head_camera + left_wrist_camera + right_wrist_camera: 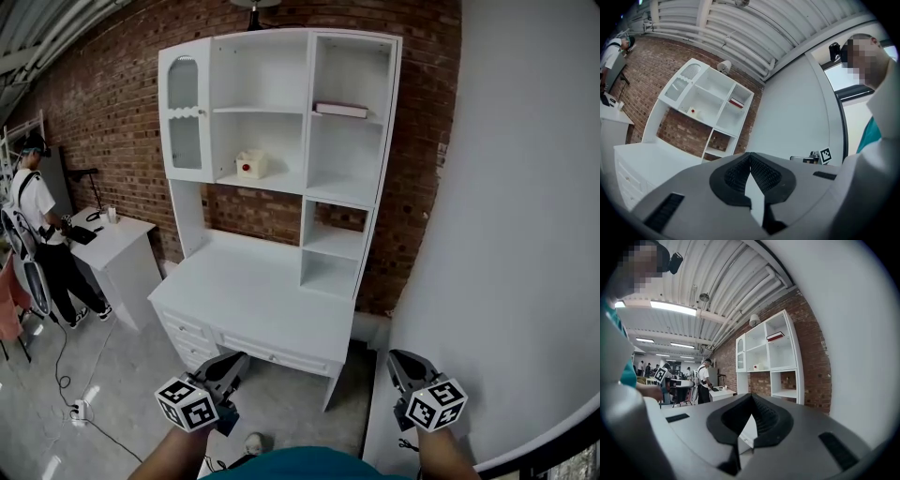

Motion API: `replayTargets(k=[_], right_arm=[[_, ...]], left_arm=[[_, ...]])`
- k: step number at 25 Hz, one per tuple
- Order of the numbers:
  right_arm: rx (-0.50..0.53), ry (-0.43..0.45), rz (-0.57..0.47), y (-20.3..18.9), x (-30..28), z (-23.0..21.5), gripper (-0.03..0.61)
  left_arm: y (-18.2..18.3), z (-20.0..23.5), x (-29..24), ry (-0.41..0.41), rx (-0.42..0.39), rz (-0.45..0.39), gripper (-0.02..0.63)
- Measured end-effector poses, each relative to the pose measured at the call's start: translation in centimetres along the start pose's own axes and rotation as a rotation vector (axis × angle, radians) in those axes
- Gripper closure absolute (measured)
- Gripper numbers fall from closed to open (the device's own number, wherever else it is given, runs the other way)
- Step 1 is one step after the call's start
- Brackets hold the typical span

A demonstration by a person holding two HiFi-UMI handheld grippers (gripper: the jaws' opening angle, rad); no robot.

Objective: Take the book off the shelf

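Note:
A red-and-white book (341, 110) lies flat on the top right shelf of the white hutch desk (272, 300); it also shows as the book (736, 102) in the left gripper view and the book (775, 336) in the right gripper view. My left gripper (230, 361) is low at the bottom left, far in front of the desk, jaws closed tip to tip with nothing between them. My right gripper (398, 359) is low at the bottom right, also shut and empty. Both grippers (749, 154) (751, 395) point toward the shelf unit from a distance.
A small white box with a red dot (249, 165) sits on the middle shelf. A glass-fronted door (185, 112) closes the top left compartment. A white wall (506, 206) stands to the right. A person (42, 234) stands by a small white table (117, 248) at the left.

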State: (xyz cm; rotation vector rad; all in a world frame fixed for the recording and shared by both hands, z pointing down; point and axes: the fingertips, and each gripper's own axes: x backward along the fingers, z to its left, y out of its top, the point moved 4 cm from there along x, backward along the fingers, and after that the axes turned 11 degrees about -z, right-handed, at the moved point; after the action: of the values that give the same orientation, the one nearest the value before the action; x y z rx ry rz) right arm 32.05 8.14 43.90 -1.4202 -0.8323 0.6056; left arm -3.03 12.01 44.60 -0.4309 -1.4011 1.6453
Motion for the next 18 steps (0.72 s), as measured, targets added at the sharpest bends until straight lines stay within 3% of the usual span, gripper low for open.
replayTargets(k=[7, 13, 18], right_arm=[[0.032, -0.047, -0.023, -1.4, -8.1, -1.5, 0.557], [0.049, -0.115, -0.048, -1.6, -18.1, -2.2, 0.557], [0.065, -0.158, -0.097, -0.2, -25.8, -3.0, 0.557]], left_arm=[[-0.1, 8.7, -5.3, -0.085, 0.014, -0.004, 0.597], [2.8, 19.3, -12.3, -0.169, 0.035, 0.010, 0.597], [5.8, 26.1, -17.6, -0.249, 0.004, 0.027, 0.597]])
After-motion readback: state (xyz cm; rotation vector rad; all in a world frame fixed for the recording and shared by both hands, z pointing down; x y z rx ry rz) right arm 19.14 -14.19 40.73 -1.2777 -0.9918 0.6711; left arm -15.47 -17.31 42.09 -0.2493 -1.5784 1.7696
